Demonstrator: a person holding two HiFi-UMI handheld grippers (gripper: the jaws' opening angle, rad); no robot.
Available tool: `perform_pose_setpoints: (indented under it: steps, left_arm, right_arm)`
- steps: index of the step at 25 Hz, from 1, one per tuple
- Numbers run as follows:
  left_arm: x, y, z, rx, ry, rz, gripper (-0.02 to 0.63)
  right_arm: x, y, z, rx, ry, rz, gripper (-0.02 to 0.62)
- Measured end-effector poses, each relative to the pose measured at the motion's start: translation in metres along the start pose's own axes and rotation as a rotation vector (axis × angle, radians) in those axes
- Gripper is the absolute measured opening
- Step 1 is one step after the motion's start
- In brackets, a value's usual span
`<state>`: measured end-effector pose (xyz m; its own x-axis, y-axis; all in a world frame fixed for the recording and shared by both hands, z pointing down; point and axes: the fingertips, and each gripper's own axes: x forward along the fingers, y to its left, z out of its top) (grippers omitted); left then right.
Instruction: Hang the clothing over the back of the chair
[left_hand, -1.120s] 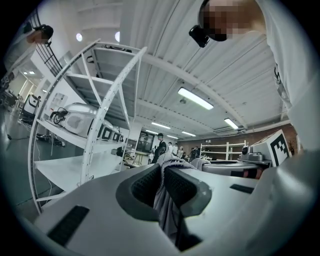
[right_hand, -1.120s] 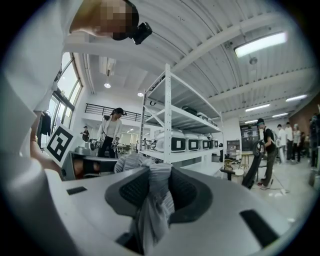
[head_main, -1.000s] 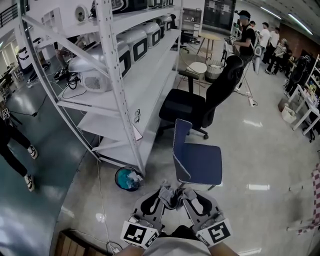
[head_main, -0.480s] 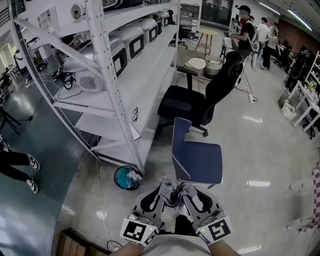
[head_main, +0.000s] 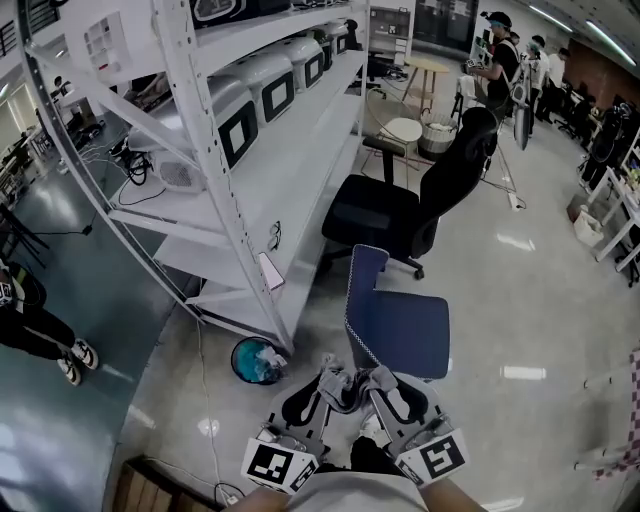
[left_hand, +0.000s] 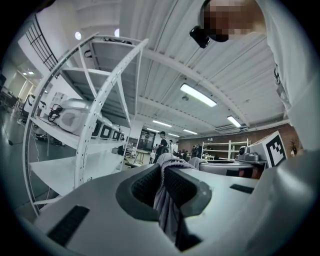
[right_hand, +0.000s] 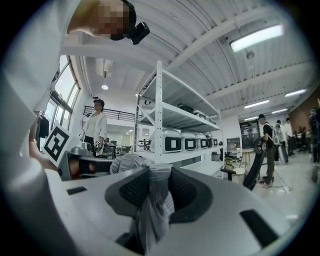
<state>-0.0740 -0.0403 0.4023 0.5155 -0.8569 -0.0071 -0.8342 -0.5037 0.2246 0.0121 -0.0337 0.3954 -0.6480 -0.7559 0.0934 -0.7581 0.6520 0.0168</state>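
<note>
Both grippers sit at the bottom centre of the head view, pointing up the frame. The left gripper (head_main: 335, 385) and the right gripper (head_main: 375, 385) are close side by side. Each has its fingers clamped on a fold of the grey clothing (head_main: 350, 383), which is bunched between the two tips. In each gripper view the cloth is pinched between the ribbed pads and hangs down below them.

The blue chair (head_main: 405, 335) stands just above the tips in the head view, so straight ahead of them. It is side-on. Its backrest (head_main: 365, 290) rises at the left edge of the seat and the seat spreads away to the right. The backrest's top edge runs up and down the frame, roughly in line with the grippers' reach and not across it. The garment, held left to right, is therefore crosswise to that edge. My judgement is that the hands must swing round or come in from the side before the cloth can drape over it. The backrest seems about equally near to both grippers, though the steep lens makes that hard to tell.

The floor (head_main: 520, 300) is pale, glossy and reflects the ceiling lights. A white shelving rack (head_main: 215, 170) fills the left of the frame, with a teal bin (head_main: 255, 360) at its foot. A black office chair (head_main: 400, 210) stands beyond the blue one.
</note>
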Motion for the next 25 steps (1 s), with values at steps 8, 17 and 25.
perform_pose_setpoints:
  steps: [8,17,25]
  left_arm:
    - [0.032,0.006,-0.001,0.003,0.013,0.014,0.031]
    - [0.072,0.012,-0.002,0.017,0.023,0.066,0.031]
    - [0.11,0.015,0.005,0.031,0.0,0.153,0.031]
  right_arm:
    - [0.013,-0.03,-0.002,0.018,0.006,0.011,0.118]
    - [0.033,-0.072,-0.002,0.033,-0.013,0.052,0.118]
    - [0.042,-0.115,0.004,0.031,-0.034,0.114,0.118]
